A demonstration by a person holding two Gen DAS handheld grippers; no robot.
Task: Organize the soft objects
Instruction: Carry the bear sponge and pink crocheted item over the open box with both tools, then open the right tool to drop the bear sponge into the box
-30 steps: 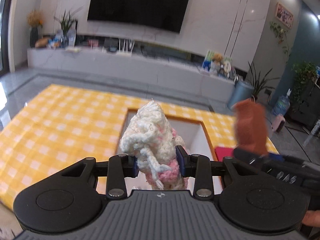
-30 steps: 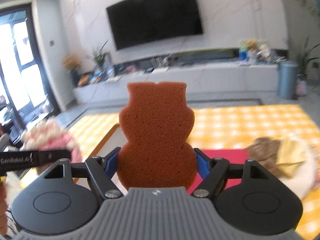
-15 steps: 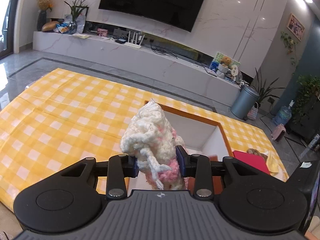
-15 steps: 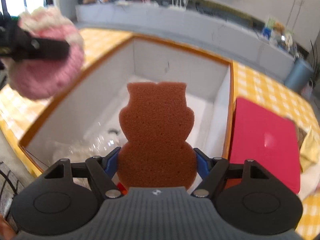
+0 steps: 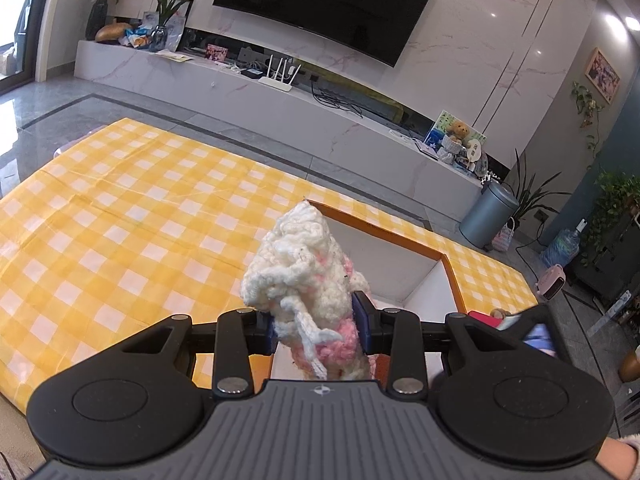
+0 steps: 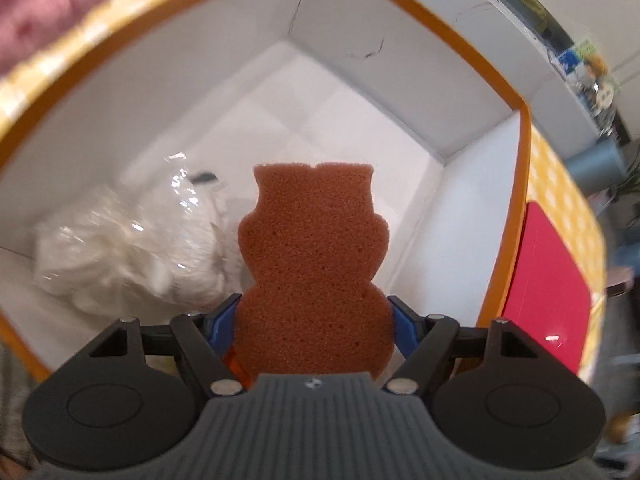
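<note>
Gripping a white and pink crocheted piece (image 5: pixel 310 280), the left tongs (image 5: pixel 316 326) are pressing their blue pads against its lower, pink part, while its white woolly top is sticking up and leaning a little to the left. In the left wrist view the piece is hanging just above the near left edge of the box (image 5: pixel 450 270), a white-walled container with an orange rim that is sitting on the counter (image 5: pixel 120 220) under a yellow and white checked cloth.

The right tongs (image 6: pixel 314 326) are clamping a brown sponge (image 6: pixel 314 248) cut in an animal outline, with two small ears at the top, a narrower neck and a rounded body. The blue pads are squeezing the rounded body from both sides, so these tongs are standing fairly wide around it. The sponge is standing upright between them and is hovering over the open box (image 6: pixel 436 64), pointing down into it, with no part of it touching the white floor.

Inside the box, at the left of its floor, a white soft bundle in clear crinkled wrap (image 6: pixel 132 248) is lying against the wall. Just outside the right wall, a flat red pad (image 6: pixel 548 280) is lying on the checked cloth, touching the orange rim. A blurred pink shape (image 6: pixel 48 4) is showing at the upper left corner of the right wrist view.
</note>
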